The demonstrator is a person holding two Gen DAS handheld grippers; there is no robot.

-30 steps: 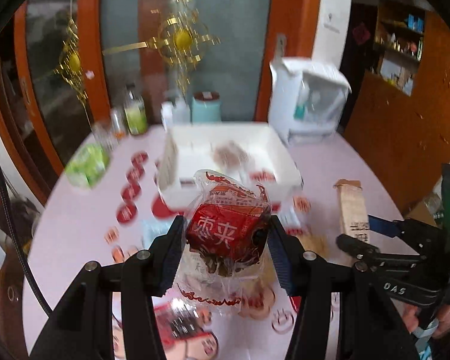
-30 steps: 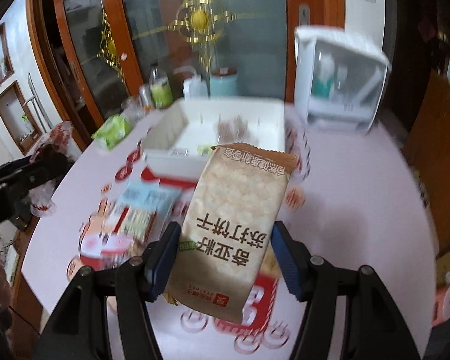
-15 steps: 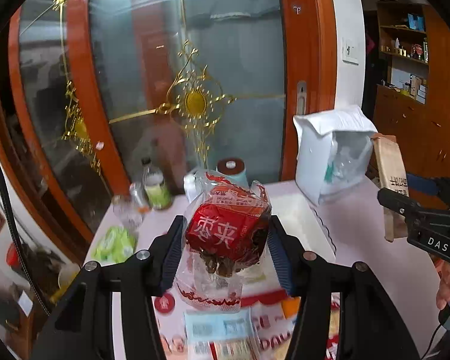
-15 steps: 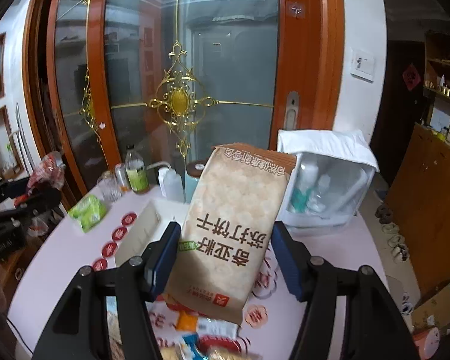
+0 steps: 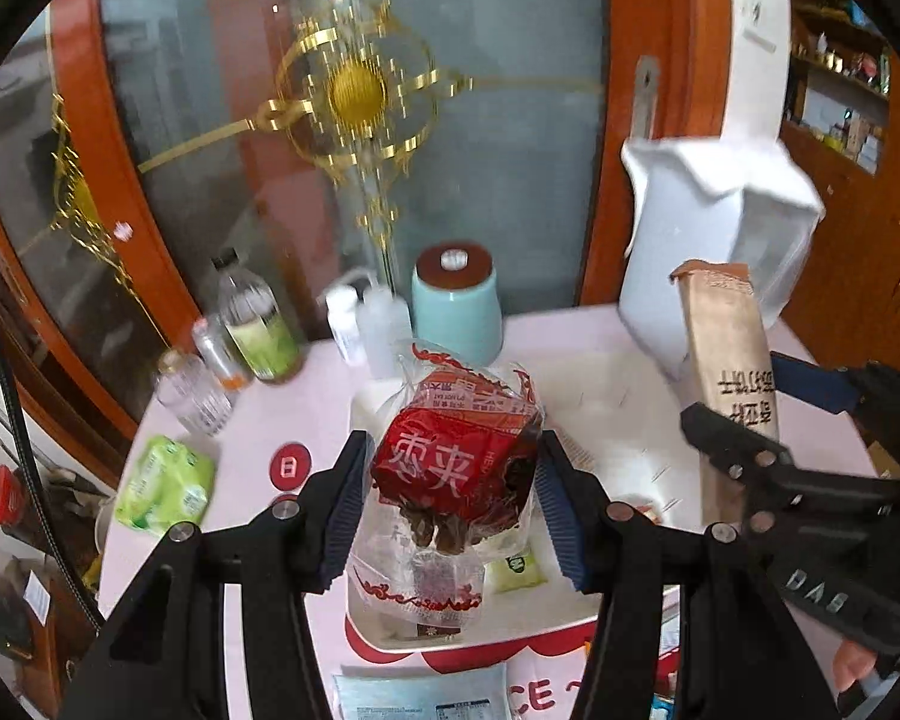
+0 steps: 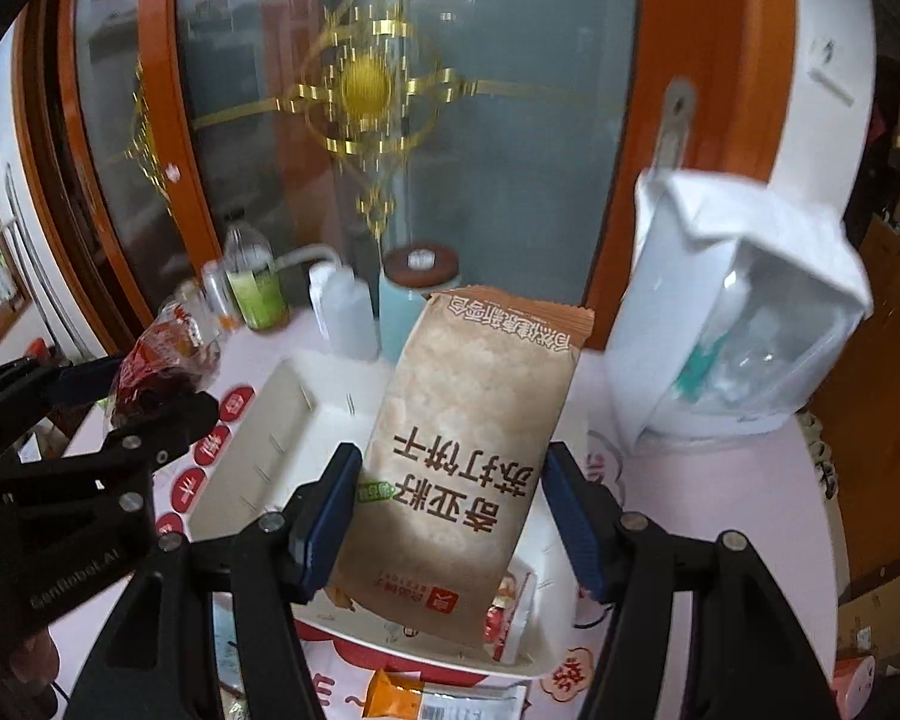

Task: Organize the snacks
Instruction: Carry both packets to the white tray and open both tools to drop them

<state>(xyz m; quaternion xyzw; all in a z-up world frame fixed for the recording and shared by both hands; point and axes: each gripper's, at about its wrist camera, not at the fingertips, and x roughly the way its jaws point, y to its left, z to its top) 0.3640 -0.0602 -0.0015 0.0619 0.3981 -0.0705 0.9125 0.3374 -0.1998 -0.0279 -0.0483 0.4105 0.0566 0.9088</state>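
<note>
My left gripper (image 5: 450,504) is shut on a clear bag of red-wrapped date snacks (image 5: 450,468) and holds it above the white tray (image 5: 618,420). My right gripper (image 6: 450,516) is shut on a tan cracker packet (image 6: 474,438) with dark Chinese lettering, upright over the same tray (image 6: 282,420). The cracker packet also shows in the left wrist view (image 5: 729,360), and the date snack bag shows in the right wrist view (image 6: 162,360). Small snack packets (image 6: 510,600) lie in the tray's near corner.
A pale blue jar (image 5: 456,300), squeeze bottles (image 5: 366,318), a green drink bottle (image 5: 258,330) and glass jars (image 5: 198,390) stand along the back of the pink table. A white pouch (image 5: 720,222) stands at right. A green packet (image 5: 162,486) lies left. Loose packets (image 6: 450,702) lie near the front.
Both grippers have tilted down and moved forward, so the white tray now sits right under the two held packets. The grips have not changed.
</note>
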